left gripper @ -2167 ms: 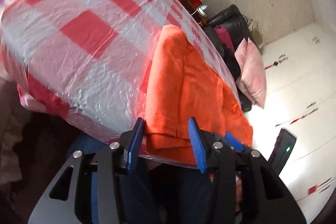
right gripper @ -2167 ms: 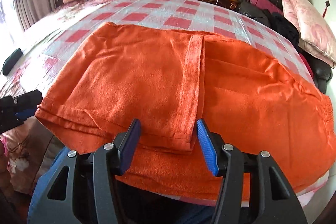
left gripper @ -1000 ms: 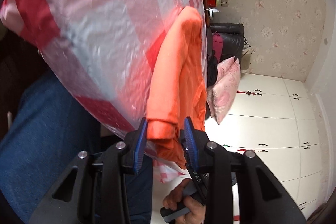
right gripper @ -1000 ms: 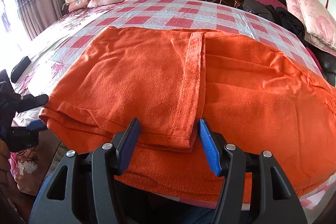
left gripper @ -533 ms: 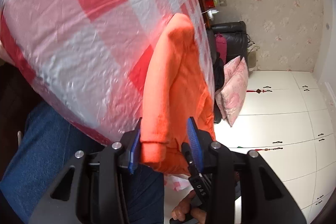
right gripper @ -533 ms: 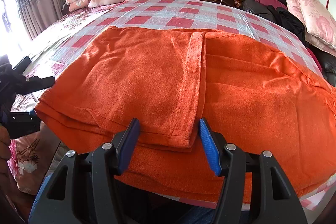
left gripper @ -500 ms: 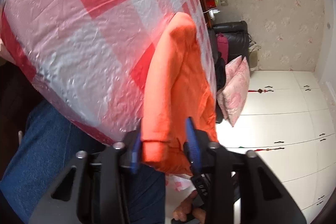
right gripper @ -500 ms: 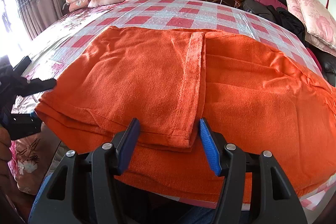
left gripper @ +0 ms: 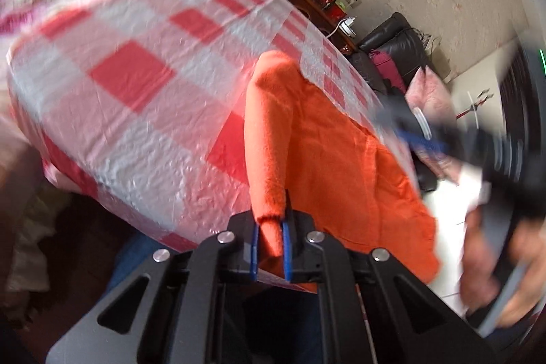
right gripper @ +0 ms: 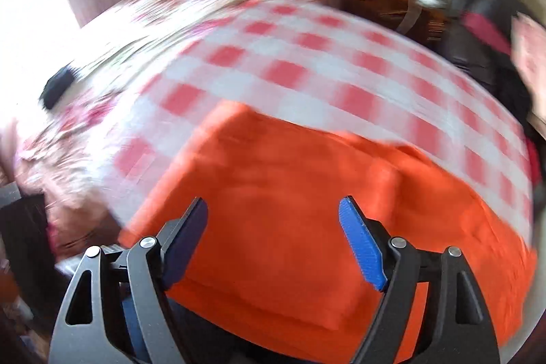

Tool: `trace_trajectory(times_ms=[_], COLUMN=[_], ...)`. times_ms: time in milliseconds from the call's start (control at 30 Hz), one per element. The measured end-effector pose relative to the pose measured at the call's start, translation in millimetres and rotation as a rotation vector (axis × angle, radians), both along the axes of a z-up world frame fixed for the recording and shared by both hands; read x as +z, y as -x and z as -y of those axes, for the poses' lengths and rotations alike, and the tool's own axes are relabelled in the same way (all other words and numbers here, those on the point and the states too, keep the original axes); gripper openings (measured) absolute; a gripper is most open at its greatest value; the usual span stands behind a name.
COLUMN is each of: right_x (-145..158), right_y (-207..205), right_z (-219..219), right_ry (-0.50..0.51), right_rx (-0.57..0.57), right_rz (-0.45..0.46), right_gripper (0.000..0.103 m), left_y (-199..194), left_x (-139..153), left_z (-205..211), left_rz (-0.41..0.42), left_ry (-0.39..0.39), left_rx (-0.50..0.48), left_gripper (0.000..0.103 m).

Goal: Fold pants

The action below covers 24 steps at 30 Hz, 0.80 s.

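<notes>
On the left, the left gripper [left gripper: 270,239] is closing its blue pads on a rolled corner of the orange pants [left gripper: 327,159] – a second ago that same edge sat loosely between jaws that stood well apart, and now the cloth is squeezed thin between them and lifted clear of the bed's edge. The pants lie across the near side of the bed [left gripper: 136,81], on its red-and-white checked plastic cover, already doubled over so that 1 layer lies on another. Further right in the left wrist view, the right gripper [left gripper: 414,139] shows as a dark blur with a streak of blue above the far end of the garment, with the person's hand [left gripper: 491,248] below it. In the right wrist view the picture is smeared by quick motion: half a second ago this gripper sat low at the hem with a folded edge between its fingers, and now it looks down on the pants from higher up and more to one side, its jaws opening wide with nothing between them – only orange cloth lying flat beneath. My reading is that the left side has its corner secured, while the right has given up its first spot and is shifting to find another corner, so the next fold cannot start until that second hold is made.
</notes>
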State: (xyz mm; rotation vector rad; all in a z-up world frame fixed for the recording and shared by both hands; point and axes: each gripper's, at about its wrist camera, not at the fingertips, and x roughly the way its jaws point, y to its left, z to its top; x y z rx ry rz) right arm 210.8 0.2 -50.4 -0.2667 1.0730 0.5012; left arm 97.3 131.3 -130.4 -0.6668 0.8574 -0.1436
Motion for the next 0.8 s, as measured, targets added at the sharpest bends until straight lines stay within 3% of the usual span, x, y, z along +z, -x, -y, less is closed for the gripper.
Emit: trace_trajectory(times_ms=[67,267,467,533,600,700,800], right_x=[-3,-36,-56,-63,-69,-61,-36], right_y=[-19,-40,-42,-44,-46,-50,-56], right_z=[-37,-98,-124,-125,-122,-108,-87], right_ry=[0.04,0.161,0.322,0.346,0.36,0.291,0.18], right_rx=[0.052,0.116,0.151,0.154,0.147,0.136,0.107], right_rz=[-0.048,-0.219,-0.203,-0.201,-0.197,-0.186,-0.171], right_gripper=[0.075,0.069,0.066,0.054,0.03,0.014,0.011], left_y=[5,13,13,12,12,15,17], left_x=[12,31,38,40,43,49,62], left_z=[12,36,44,45,46,47,53], left_rz=[0.04,0.123,0.158,0.166,0.174,0.187,0.224], left_ry=[-0.099,-0.299,-0.367,-0.368,-0.372,-0.369,-0.364], left_rx=[-0.003,-0.013,-0.021,-0.021,-0.022,-0.019,-0.027], left_gripper=[0.01,0.01,0.009,0.009,0.009,0.008,0.008])
